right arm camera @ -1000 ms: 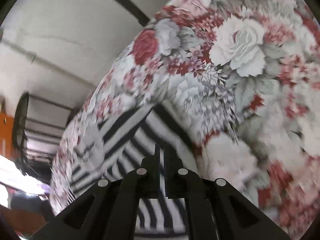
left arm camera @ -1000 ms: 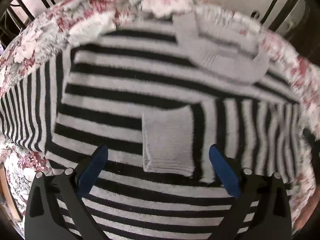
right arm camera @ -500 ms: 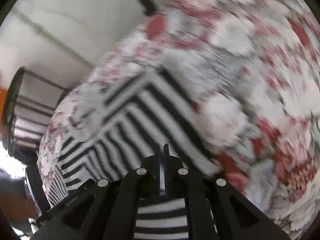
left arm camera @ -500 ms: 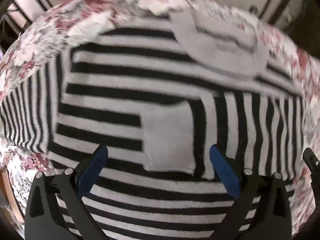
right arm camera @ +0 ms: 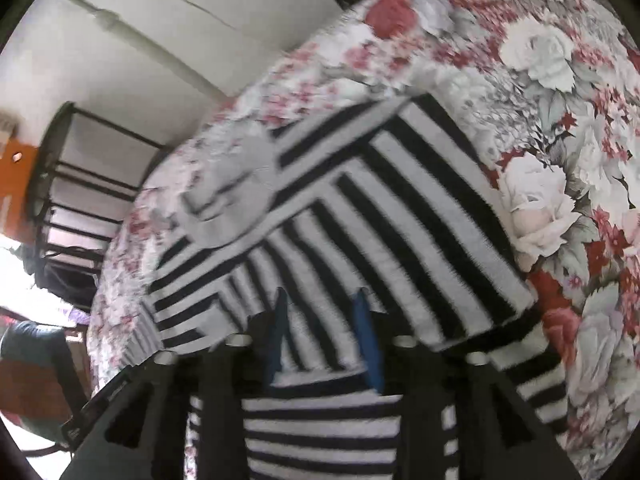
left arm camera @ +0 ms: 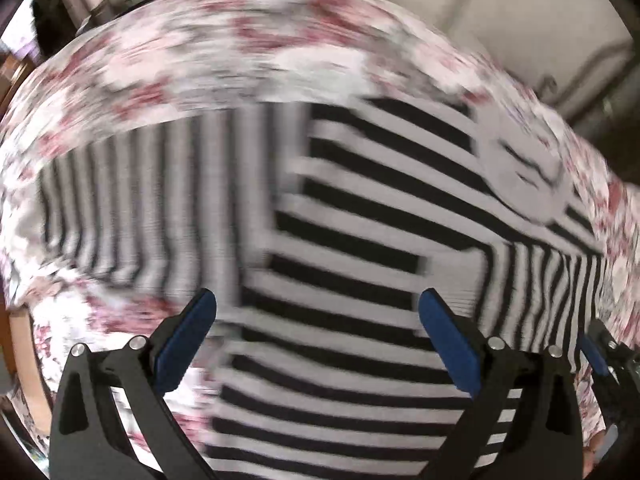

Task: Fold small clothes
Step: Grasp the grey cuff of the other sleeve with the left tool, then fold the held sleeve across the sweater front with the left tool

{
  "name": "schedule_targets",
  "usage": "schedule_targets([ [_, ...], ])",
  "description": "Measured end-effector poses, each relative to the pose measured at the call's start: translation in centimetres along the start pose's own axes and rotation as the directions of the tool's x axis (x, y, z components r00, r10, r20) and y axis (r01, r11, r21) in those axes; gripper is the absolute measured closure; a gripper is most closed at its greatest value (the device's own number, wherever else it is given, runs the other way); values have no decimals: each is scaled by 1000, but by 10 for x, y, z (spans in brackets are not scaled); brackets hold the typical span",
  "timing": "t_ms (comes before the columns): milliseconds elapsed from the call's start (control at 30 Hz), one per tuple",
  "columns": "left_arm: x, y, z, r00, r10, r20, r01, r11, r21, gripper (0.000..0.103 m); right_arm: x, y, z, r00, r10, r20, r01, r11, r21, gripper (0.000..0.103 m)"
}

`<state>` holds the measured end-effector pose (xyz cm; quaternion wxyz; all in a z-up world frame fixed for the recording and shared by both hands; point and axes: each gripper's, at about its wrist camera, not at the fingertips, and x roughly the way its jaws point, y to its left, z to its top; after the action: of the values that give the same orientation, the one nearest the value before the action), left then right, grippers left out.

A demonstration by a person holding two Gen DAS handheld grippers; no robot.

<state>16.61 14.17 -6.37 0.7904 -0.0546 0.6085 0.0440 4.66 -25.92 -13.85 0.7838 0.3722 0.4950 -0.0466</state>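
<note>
Left wrist view is smeared with blur, yet the striped sweater [left arm camera: 360, 280] reads clearly enough: black and white bands spread over the floral cloth [left arm camera: 248, 52] that covers the surface beneath. The left gripper [left arm camera: 316, 332] hangs above the sweater with its 2 blue pads [left arm camera: 448, 340] spread wide and nothing between them. A sleeve [left arm camera: 132, 204] runs off to the left, its stripes at right angles to those of the body. A plain grey collar [left arm camera: 524, 176] sits at the far right end of the garment. At the right edge, part of the right gripper [left arm camera: 600, 356] shows.

Right wrist view shows the right gripper [right arm camera: 324, 344] parted a little (not wide), with a striped fold of the sweater [right arm camera: 320, 412] between its blue pads [right arm camera: 368, 344]; whether the pads actually press the fabric I cannot tell. Beyond it the sweater lies flat on the floral cloth [right arm camera: 560, 120], the grey collar [right arm camera: 236, 196] at upper left.
</note>
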Motion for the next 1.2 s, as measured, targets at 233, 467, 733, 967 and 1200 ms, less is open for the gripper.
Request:
schedule_targets([
  [233,15,168,-18,996,-86,-6,80,939,-334,5,-7,47,-20,991,127,-34,-128,991,-34,64],
  [467,7,289,-47,936,-286,206,351,706,-615,5,-9,71,-30,991,129,-38,-133,986,-104,63],
  [733,19,287,-96,877,-313,364,476,661,-580,8,9,69,-28,993,100,-63,-107,988,-109,63],
  [967,-18,248,-86,778,-365,511,604,657,-450,22,12,66,-25,992,101,-77,-109,988,-110,60],
  [1200,43,258,-103,797,-432,422,602,524,-602,26,7,62,-22,992,107,-66,-113,990,-87,59],
])
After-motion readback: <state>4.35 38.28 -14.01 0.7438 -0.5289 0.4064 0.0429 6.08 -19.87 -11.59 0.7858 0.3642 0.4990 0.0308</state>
